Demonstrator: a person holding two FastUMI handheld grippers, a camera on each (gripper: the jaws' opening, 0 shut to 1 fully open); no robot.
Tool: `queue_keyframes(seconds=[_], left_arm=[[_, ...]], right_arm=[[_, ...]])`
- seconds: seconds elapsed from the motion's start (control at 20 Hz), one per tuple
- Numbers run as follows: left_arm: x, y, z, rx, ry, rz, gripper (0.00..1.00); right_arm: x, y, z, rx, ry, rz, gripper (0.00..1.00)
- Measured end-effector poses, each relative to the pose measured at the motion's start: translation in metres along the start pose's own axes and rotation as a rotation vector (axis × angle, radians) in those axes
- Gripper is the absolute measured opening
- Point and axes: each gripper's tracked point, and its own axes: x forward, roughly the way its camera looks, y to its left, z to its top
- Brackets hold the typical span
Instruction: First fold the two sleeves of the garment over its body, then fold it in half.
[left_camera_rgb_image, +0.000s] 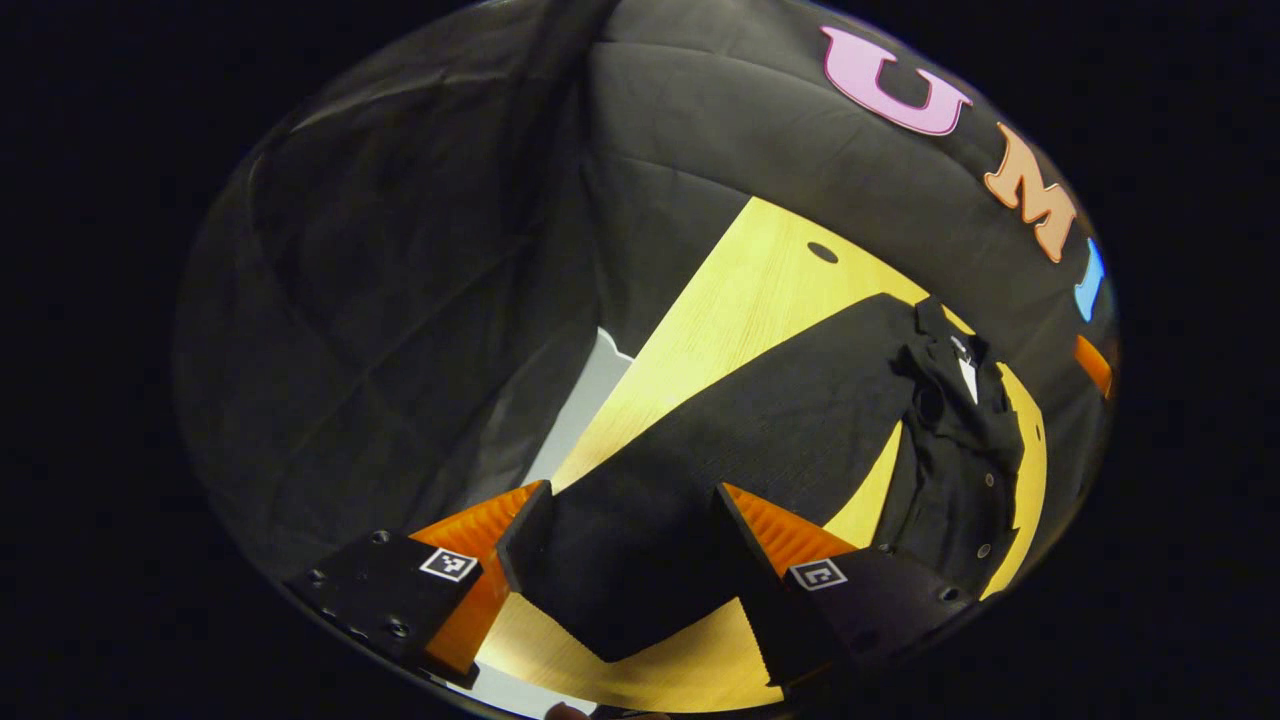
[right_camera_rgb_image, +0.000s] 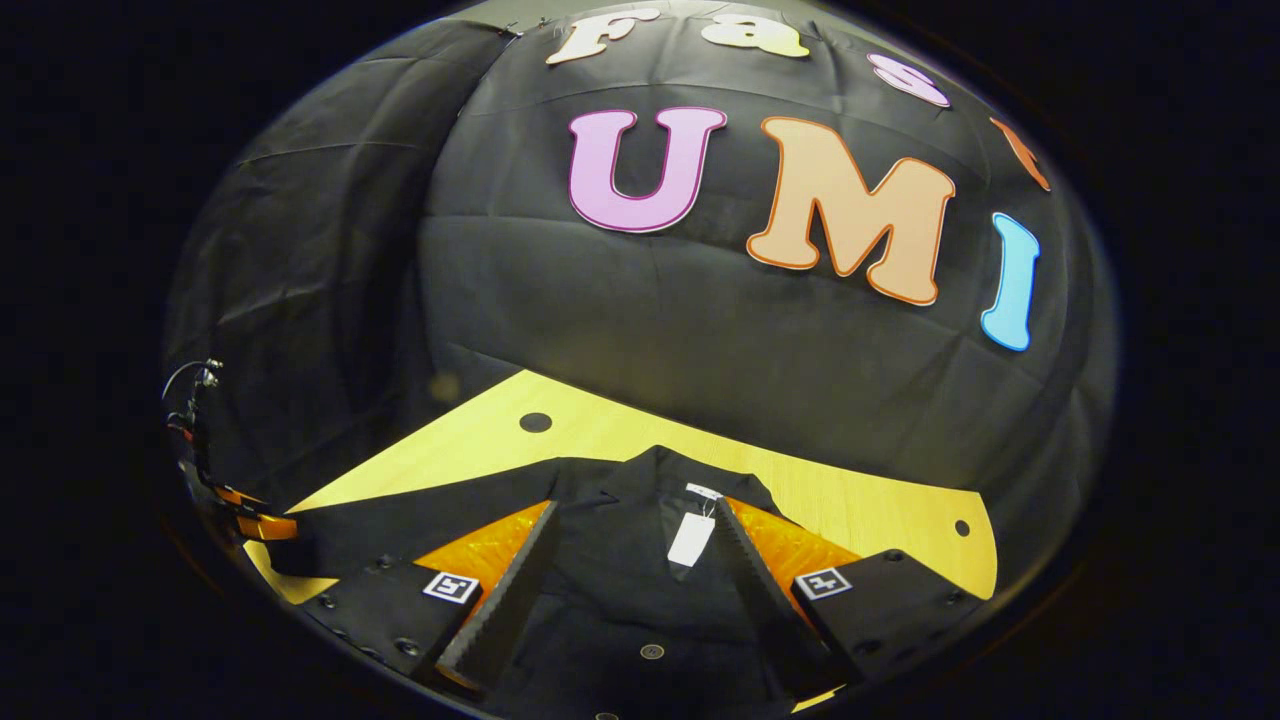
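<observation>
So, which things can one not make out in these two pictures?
- Left gripper view: the sleeve end lies between the open fingers; touching or hovering, cannot tell.
- Right gripper view: the garment hem and right sleeve are cut off by the edge.
- Right gripper view: the white tag print is too small.
- Right gripper view: the other gripper is cut off, its jaws unclear.

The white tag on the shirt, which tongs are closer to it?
Right. The right tongs hang just above the white tag at the collar; the left tongs are out over the sleeve end.
</observation>
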Motion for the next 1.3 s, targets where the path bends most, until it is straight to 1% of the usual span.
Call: queue_keyframes(seconds=[0.15,0.2,0.25,0.3,0.4,0.45,0.5,0.65,0.7,0.75,0.8,0.9,1.05,1.1,1.15,1.3], left_arm=[[0.008,0.001,-0.009,0.03,0.013,0.025,0.97],[0.011,0.0,-0.014,0.04,0.027,0.035,0.92],[0.012,-0.001,-0.015,0.058,0.021,0.05,0.97],[0.012,0.0,-0.014,0.065,0.019,0.054,0.96],[0.01,0.006,-0.014,0.086,0.004,0.07,0.9],[0.011,0.013,-0.016,0.1,0.009,0.084,0.84],[0.01,0.016,-0.012,0.105,-0.003,0.079,0.63],[0.006,0.018,-0.012,0.075,-0.018,0.083,0.22],[0.006,0.015,-0.01,0.078,-0.022,0.089,0.02],[0.008,0.011,-0.015,0.096,-0.023,0.089,0.03],[0.008,0.006,-0.017,0.112,-0.018,0.081,0.0],[0.003,-0.005,-0.008,0.113,-0.048,0.068,0.0],[-0.021,-0.025,0.031,0.102,-0.204,0.027,0.0],[-0.032,-0.036,0.045,0.117,-0.249,0.01,0.0],[-0.041,-0.042,0.058,0.135,-0.289,0.008,0.0],[-0.058,-0.071,0.089,0.215,-0.368,-0.009,0.0]], right_arm=[[-0.003,-0.01,0.0,0.008,-0.005,-0.017,0.99],[-0.006,-0.013,0.0,0.012,-0.008,-0.023,1.0],[-0.007,-0.017,0.001,0.019,-0.012,-0.027,0.99],[-0.008,-0.019,0.003,0.024,-0.016,-0.03,0.98],[-0.011,-0.023,0.004,0.034,-0.026,-0.035,0.99],[-0.012,-0.024,0.005,0.036,-0.03,-0.035,0.99],[-0.013,-0.025,0.004,0.037,-0.032,-0.036,0.98],[-0.016,-0.027,0.002,0.041,-0.036,-0.036,0.99],[-0.017,-0.029,0.001,0.043,-0.039,-0.036,0.98],[-0.018,-0.029,0.001,0.045,-0.043,-0.034,0.99],[-0.021,-0.03,0.0,0.046,-0.047,-0.033,0.99],[-0.025,-0.035,-0.002,0.05,-0.056,-0.033,0.98],[-0.032,-0.045,-0.006,0.076,-0.065,-0.033,0.98],[-0.034,-0.048,-0.009,0.087,-0.064,-0.031,0.98],[-0.037,-0.052,-0.011,0.096,-0.066,-0.03,0.98],[-0.046,-0.066,-0.014,0.114,-0.087,-0.033,0.98]])
